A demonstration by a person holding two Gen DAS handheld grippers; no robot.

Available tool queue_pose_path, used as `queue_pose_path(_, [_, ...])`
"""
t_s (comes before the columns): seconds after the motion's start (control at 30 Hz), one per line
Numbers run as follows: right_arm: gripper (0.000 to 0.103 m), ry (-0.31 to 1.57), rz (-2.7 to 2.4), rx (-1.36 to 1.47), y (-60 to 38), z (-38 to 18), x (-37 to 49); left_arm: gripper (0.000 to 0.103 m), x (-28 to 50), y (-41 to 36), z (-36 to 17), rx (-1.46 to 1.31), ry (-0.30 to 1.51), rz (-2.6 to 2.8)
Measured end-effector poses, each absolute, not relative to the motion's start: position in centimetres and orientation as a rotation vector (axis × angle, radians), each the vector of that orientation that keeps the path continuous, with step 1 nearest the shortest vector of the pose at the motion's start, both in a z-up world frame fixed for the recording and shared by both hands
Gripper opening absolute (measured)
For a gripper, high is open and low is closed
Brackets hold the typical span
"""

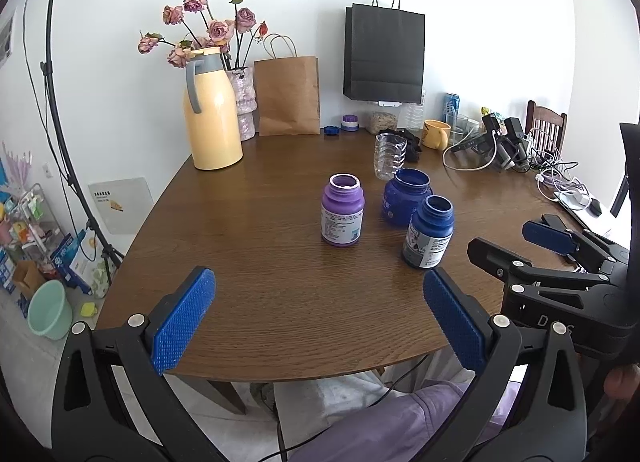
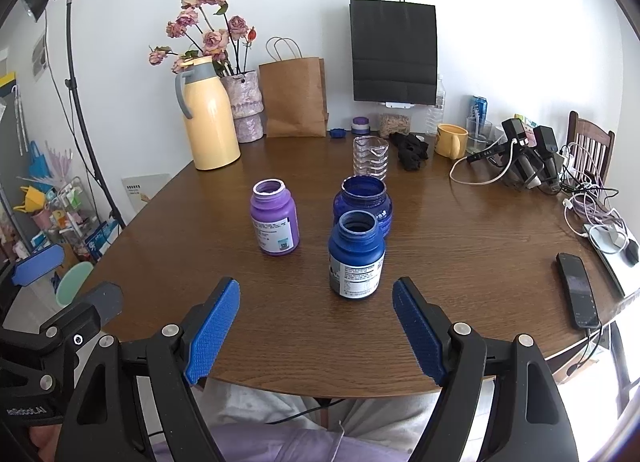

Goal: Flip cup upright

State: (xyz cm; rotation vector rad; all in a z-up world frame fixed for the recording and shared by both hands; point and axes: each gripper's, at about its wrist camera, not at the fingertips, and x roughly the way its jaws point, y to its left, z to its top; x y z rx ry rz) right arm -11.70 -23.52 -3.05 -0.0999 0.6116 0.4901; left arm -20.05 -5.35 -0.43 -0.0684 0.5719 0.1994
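Clear cup (image 2: pixel 370 156) stands upright, mouth up.

Left gripper (image 1: pixel 318 320): black plastic arms, 2 blue pads with a fine knobbed texture, silver round rivets at the pivots. Right gripper (image 2: pixel 316 328): same build; white lettering on its black housing, not fully legible. Person's lap in lilac fabric (image 1: pixel 400 422).

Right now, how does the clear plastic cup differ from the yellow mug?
The clear plastic cup is transparent, ribbed and handleless; the yellow mug is opaque with a handle. The cup stands nearer the blue bottles, the mug farther back by the cables. Both stand mouth up on the wooden table.
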Motion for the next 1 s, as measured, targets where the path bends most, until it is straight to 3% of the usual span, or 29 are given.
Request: queue_pose_path(1.0, [0.082, 0.609, 0.496, -0.107, -23.33, -3.01, -11.97, 0.103, -20.31, -5.66, -0.36, -0.070, 0.558, 0.208])
